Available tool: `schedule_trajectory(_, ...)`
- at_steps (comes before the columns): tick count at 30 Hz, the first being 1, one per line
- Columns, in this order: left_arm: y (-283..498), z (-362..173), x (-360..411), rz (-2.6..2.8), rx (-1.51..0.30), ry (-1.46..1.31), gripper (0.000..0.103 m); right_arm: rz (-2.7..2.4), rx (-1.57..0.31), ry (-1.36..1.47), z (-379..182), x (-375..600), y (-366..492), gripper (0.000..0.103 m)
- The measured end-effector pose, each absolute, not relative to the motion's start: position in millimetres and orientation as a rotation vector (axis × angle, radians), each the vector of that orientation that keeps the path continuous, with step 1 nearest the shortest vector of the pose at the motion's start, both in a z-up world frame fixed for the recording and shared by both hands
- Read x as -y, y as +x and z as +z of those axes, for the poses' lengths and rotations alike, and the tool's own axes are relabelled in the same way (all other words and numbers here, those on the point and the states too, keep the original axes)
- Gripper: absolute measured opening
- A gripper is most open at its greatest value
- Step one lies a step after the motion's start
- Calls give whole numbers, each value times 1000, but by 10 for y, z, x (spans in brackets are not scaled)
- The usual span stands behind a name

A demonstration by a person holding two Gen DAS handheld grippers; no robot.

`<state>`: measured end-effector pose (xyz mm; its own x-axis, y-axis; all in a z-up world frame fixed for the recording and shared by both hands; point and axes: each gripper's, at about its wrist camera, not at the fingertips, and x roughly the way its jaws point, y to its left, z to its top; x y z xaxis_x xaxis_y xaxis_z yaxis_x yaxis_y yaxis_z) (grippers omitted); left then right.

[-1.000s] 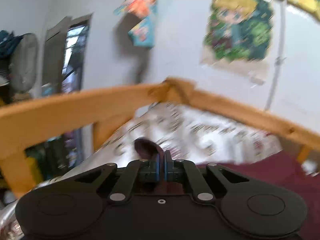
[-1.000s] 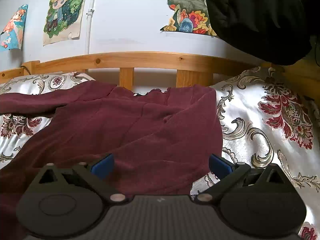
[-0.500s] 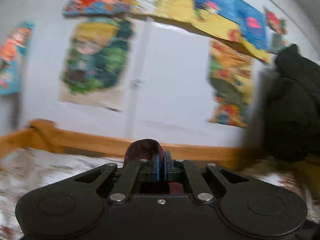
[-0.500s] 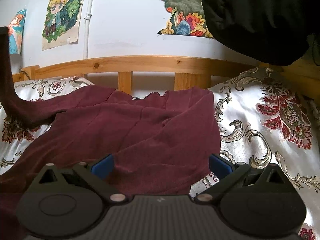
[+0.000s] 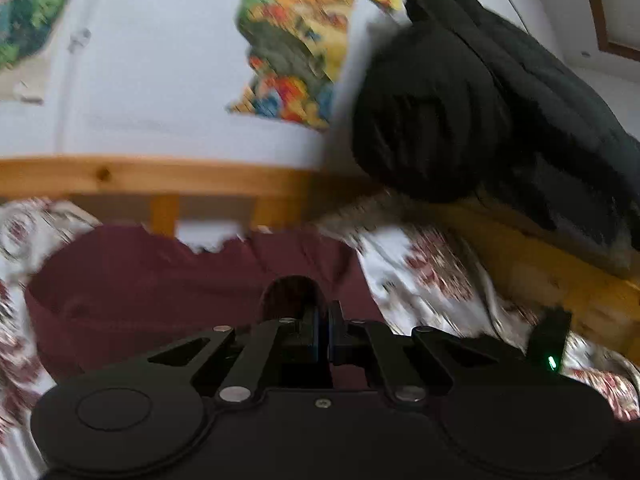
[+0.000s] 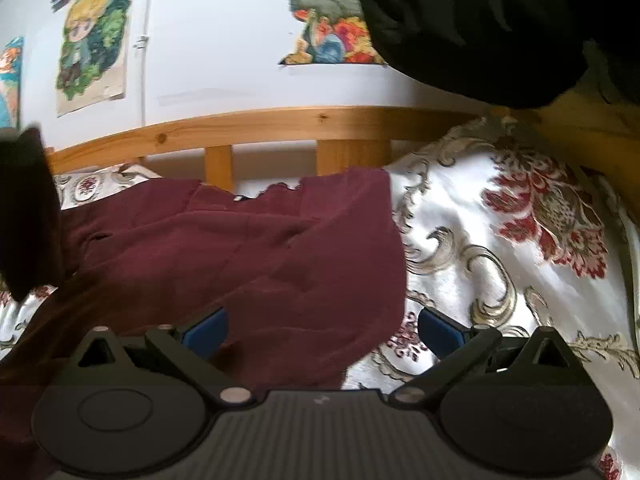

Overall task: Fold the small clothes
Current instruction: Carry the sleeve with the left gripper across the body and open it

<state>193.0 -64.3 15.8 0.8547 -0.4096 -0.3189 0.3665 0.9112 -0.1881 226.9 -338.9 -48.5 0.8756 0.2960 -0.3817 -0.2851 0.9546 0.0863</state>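
A maroon long-sleeved garment (image 6: 256,256) lies spread on the flowered bedcover (image 6: 520,240), its neckline toward the wooden headboard (image 6: 280,124). My left gripper (image 5: 323,320) is shut on a fold of the maroon sleeve (image 5: 290,294), which loops up above the closed blue pads. It hangs over the garment's body (image 5: 160,280). The lifted sleeve shows as a dark, blurred shape (image 6: 24,216) at the left edge of the right wrist view. My right gripper (image 6: 320,328) stands open low over the garment's right hem, with cloth under its fingers but nothing pinched.
A black padded jacket (image 5: 480,112) hangs over the right bed rail (image 5: 560,280). Cartoon posters (image 6: 92,48) cover the white wall behind the headboard. The bedcover lies bare to the right of the garment.
The left gripper has swung from the bed's left corner rightward across the wall to face the garment and jacket, carrying the sleeve. The right gripper has hardly moved.
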Motion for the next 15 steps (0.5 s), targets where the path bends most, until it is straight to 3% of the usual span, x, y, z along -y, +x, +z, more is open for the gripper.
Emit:
schedule_trajectory(10, 1999, -158, 796, -474, -519, -140, 7, 253, -456, 93, -562, 3516, 2370, 103)
schedule_trajectory(13, 2011, -234, 778, -515, -573, -173, 23, 248, -464, 97, -579, 3519, 2376, 103)
schedule_trajectory(15, 2006, -267, 747, -515, -602, -194, 55, 247, -466, 97, -581, 3515, 2371, 103)
